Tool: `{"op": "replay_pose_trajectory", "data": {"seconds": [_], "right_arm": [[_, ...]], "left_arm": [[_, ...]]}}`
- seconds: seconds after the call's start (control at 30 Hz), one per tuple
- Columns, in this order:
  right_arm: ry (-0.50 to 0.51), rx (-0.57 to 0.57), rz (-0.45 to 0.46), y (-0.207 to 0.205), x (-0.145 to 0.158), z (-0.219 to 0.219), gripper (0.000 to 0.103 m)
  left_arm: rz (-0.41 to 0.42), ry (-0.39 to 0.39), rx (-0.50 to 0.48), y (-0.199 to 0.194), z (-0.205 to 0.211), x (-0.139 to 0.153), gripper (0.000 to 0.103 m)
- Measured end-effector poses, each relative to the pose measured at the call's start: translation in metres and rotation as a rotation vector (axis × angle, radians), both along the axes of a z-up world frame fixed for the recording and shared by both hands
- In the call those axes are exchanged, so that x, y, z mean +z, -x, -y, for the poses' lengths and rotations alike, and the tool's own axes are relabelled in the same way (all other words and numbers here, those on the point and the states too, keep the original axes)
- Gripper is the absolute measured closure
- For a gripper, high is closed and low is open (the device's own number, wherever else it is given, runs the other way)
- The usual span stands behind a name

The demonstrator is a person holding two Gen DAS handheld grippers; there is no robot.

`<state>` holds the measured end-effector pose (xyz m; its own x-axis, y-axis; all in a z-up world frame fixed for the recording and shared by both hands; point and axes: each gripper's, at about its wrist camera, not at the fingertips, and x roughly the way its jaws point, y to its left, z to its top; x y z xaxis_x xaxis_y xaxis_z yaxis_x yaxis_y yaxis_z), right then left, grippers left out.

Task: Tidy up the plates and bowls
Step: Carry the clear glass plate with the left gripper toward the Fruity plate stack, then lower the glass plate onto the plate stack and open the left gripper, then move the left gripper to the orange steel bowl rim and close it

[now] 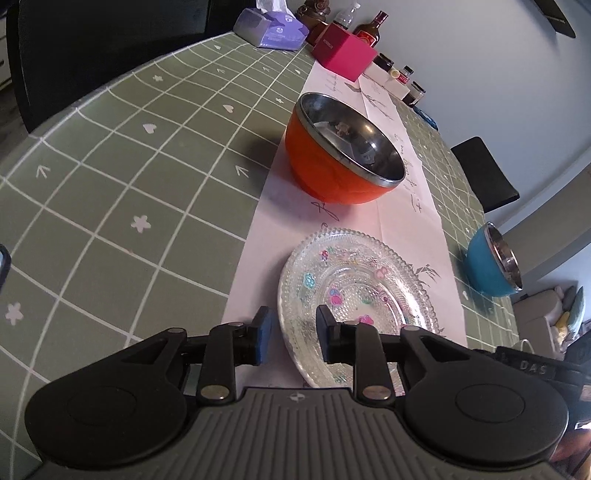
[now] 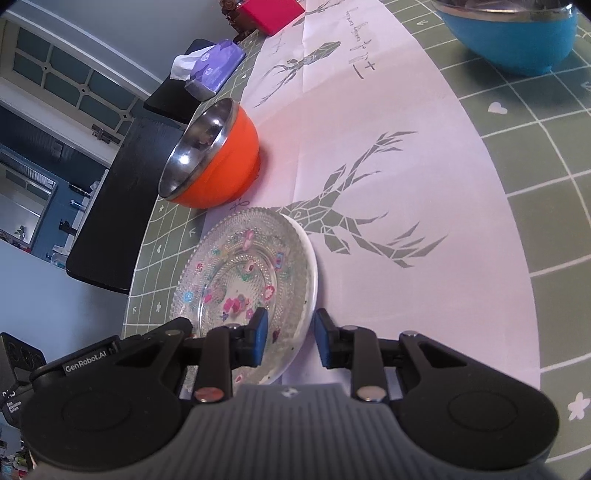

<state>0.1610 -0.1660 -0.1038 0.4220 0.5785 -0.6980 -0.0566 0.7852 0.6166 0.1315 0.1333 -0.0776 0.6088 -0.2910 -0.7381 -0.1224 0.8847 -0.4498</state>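
In the left wrist view, the worktop (image 1: 110,192) wears a smooth sage-green cloth ruled in white squares with small hearts, flowers and arrows. Down its middle runs a pale paper runner (image 1: 399,210) with grey printed figures. At 12 o'clock from the left gripper (image 1: 293,334) stands the orange bowl (image 1: 325,173), round, glossy outside, lined with mirror-bright steel. Just ahead of the fingers lies the glass plate (image 1: 354,291), a clear disc with a beaded, pebbled surface and little coloured flowers. The left gripper's blue-padded fingers stand apart, straddling the plate's near rim without pressing it. At 2 o'clock, well apart, sits the blue bowl (image 1: 487,269), also steel-lined. Far off at 12 o'clock are a purple tissue pack (image 1: 273,29), a pink box (image 1: 343,51) and some bottles and jars.

In the right wrist view, the orange bowl (image 2: 221,162) sits at 11 o'clock, touching the runner's (image 2: 369,147) edge, and the glass plate (image 2: 240,273) is seen to rest on a white plate (image 2: 312,273) whose smooth rim shows along its right side. The right gripper (image 2: 290,336) has its fingers apart on either side of that stacked rim, not clamped. A grey geometric stag's head is printed on the runner at 1 o'clock, and the blue bowl (image 2: 517,40) stands beyond. A dark bench, a pale wall and a panelled glass door lie to the left.
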Motion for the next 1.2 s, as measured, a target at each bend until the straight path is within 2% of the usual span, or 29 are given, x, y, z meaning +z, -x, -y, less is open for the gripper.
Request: {"op": "replay_pose_trajectory", "data": {"seconds": [0.1,0.13,0.33,0.53,0.83,1.0,1.2], "right_arm": [[0.043,0.006,0.041,0.0,0.011,0.003,0.062],[0.062,0.014,0.053,-0.001,0.015,0.002,0.059],[0.178,0.084,0.107,-0.011,0.043,-0.007,0.056],[0.186,0.137,0.082,-0.033,0.066,-0.019,0.055],[0.228,0.174,0.071,-0.08,0.103,-0.048,0.05],[0.291,0.167,0.079,-0.108,0.113,-0.064,0.049],[0.347,0.16,0.089,-0.14,0.112,-0.082,0.049]], "left_arm": [[0.012,-0.049,-0.002,0.0,-0.001,0.009,0.05],[0.012,-0.053,-0.01,-0.001,-0.001,0.012,0.047],[0.036,-0.108,-0.07,-0.012,0.004,0.038,0.044],[0.045,-0.167,-0.14,-0.034,0.004,0.064,0.043],[0.092,-0.267,-0.186,-0.084,-0.005,0.106,0.04],[0.046,-0.296,-0.223,-0.117,-0.002,0.108,0.04],[0.02,-0.307,-0.208,-0.152,-0.007,0.1,0.039]]}}
